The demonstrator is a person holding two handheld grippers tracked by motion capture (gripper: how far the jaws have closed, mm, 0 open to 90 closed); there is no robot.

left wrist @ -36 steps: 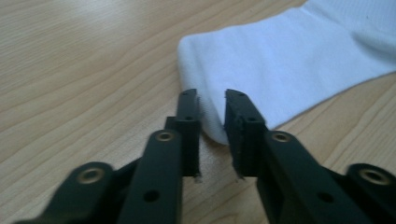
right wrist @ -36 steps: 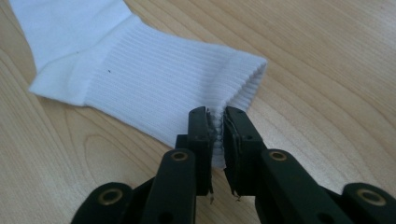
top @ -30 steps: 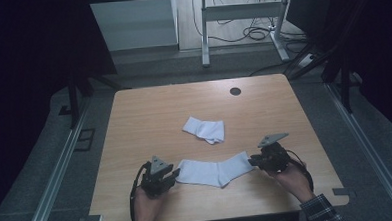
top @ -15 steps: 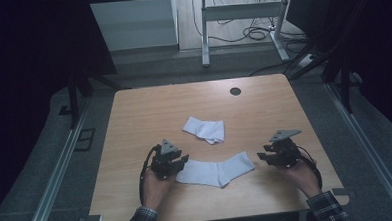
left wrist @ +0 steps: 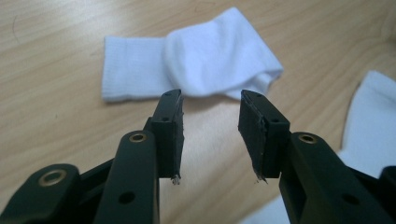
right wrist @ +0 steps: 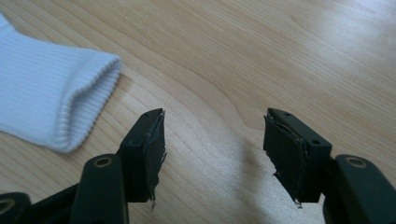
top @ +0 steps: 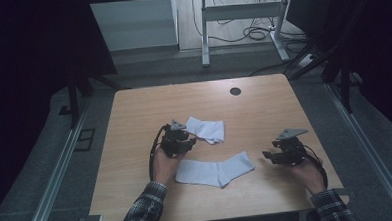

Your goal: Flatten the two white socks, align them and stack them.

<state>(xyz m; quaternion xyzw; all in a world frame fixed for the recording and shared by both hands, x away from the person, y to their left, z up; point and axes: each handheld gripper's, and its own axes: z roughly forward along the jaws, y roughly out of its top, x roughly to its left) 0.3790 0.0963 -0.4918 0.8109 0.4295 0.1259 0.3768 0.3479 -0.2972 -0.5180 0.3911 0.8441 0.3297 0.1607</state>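
Observation:
Two white socks lie on the wooden table [top: 134, 113]. One sock [top: 216, 170] is laid out flat near the front edge; its ribbed cuff [right wrist: 46, 102] lies left of my right gripper. The other sock [top: 207, 129] [left wrist: 210, 60] is folded over, farther back. My left gripper [top: 188, 141] [left wrist: 210, 116] points at the folded sock, just short of it; its jaws have just been opening and nothing is between them. My right gripper [top: 267, 156] [right wrist: 212, 140] stands to the right of the flat sock, apart from it; its jaws have just been opening over bare wood.
A dark round cable hole [top: 235, 91] sits near the table's back edge. A corner of the flat sock [left wrist: 369, 126] shows to the right of the left jaws. Behind the table are a desk frame [top: 240, 18] and cables on the floor.
The left hand has moved from the flat sock's left end toward the folded sock. The right gripper has let go of the flat sock's right end, opened and drawn back to the right.

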